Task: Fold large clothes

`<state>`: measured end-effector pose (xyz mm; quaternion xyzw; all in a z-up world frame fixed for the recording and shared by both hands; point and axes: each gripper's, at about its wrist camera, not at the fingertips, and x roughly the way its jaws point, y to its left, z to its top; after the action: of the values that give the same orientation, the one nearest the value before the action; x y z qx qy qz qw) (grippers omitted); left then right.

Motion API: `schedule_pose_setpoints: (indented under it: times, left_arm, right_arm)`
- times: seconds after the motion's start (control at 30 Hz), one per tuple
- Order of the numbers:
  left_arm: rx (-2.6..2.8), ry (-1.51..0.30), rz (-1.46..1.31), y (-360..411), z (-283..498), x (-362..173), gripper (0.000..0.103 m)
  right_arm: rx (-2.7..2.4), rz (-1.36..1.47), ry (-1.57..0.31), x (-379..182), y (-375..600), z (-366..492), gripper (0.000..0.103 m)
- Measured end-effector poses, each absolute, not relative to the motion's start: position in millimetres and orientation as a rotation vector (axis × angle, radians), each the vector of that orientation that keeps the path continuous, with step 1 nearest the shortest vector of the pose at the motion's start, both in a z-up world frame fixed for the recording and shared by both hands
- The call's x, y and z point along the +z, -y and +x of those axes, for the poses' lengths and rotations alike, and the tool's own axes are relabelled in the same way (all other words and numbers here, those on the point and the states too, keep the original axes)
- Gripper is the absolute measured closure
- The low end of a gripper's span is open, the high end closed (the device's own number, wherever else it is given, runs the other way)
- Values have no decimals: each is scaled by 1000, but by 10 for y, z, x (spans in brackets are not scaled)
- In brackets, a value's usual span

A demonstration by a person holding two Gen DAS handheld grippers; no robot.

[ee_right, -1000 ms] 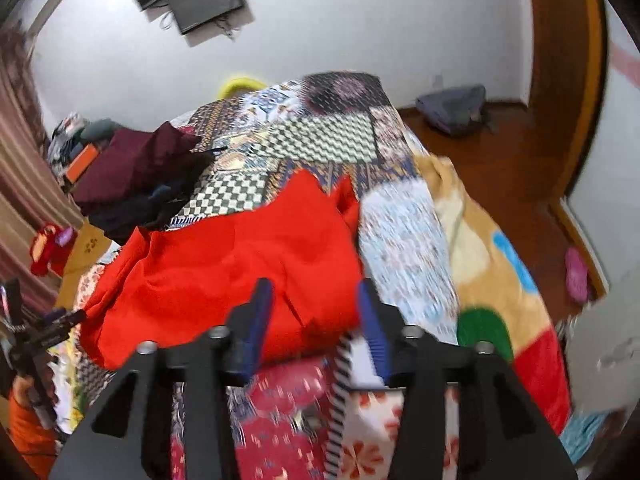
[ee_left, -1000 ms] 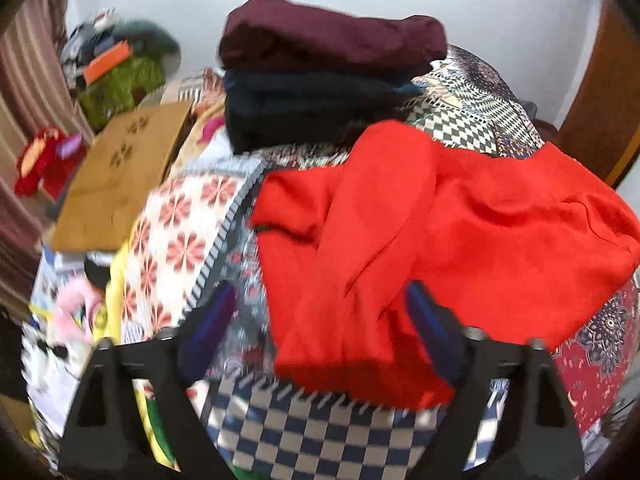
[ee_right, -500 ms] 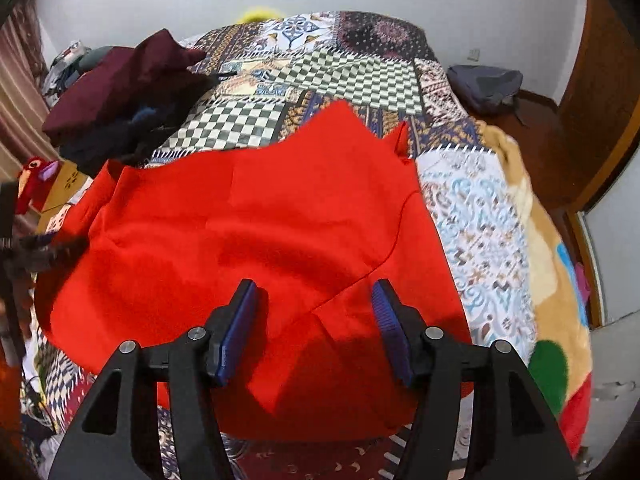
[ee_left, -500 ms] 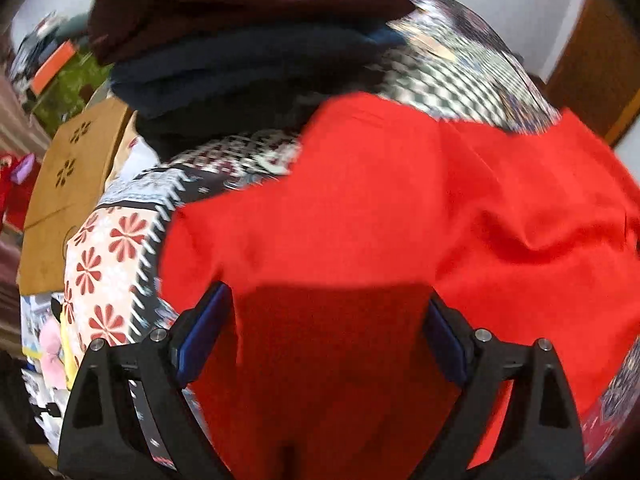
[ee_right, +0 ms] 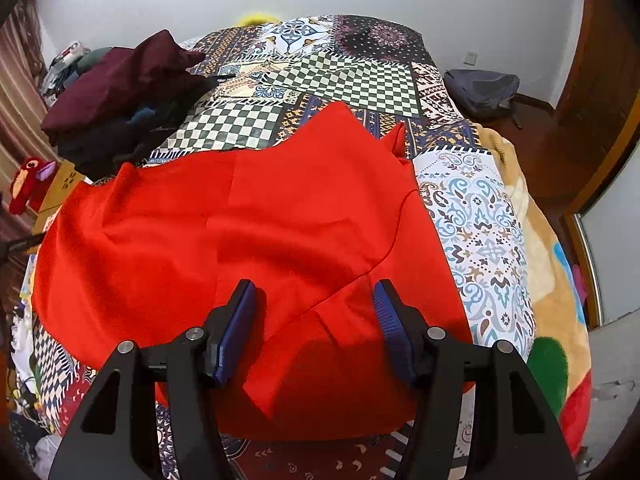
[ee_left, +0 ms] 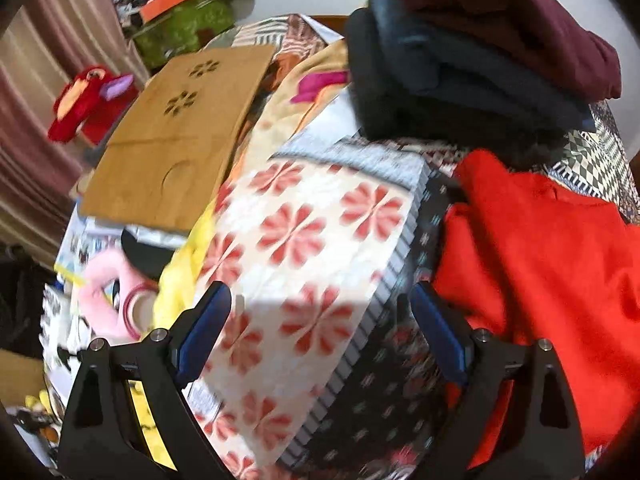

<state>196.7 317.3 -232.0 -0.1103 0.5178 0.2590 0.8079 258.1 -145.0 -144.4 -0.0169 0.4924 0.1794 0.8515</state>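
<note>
A large red garment (ee_right: 248,232) lies spread across the patterned bedspread (ee_right: 360,80). It also shows in the left wrist view (ee_left: 552,256), at the right. My right gripper (ee_right: 314,320) is open and empty, just above the garment's near part, where a folded flap lies. My left gripper (ee_left: 320,328) is open and empty, over the red-flower patch of the bedspread (ee_left: 304,240), left of the garment's edge. It touches no cloth.
A stack of folded dark clothes (ee_left: 480,52), maroon on top, sits at the bed's far left (ee_right: 120,92). A brown cardboard box (ee_left: 176,136) and a red plush toy (ee_left: 84,100) lie beside the bed. A bag (ee_right: 480,88) is on the floor.
My left gripper has swung left off the red garment and now faces the bedspread's edge. My right gripper has stayed over the garment, which now lies flatter.
</note>
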Motion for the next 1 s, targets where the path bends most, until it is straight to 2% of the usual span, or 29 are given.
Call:
schedule_pose_setpoints:
  times: [0.5, 0.9, 1.0]
  left_arm:
    - [343, -915, -585, -2622, 1176, -1848, 11]
    - [93, -938, -1008, -2209, 1092, -2425, 11]
    - [64, -963, -1032, -2154, 1174, -2531, 11]
  right_arm:
    - [405, -10, -997, -1113, 1359, 2309, 46]
    - [485, 16, -990, -1098, 1148, 2135, 46]
    - [495, 7, -988, -1104, 1100, 2124, 46]
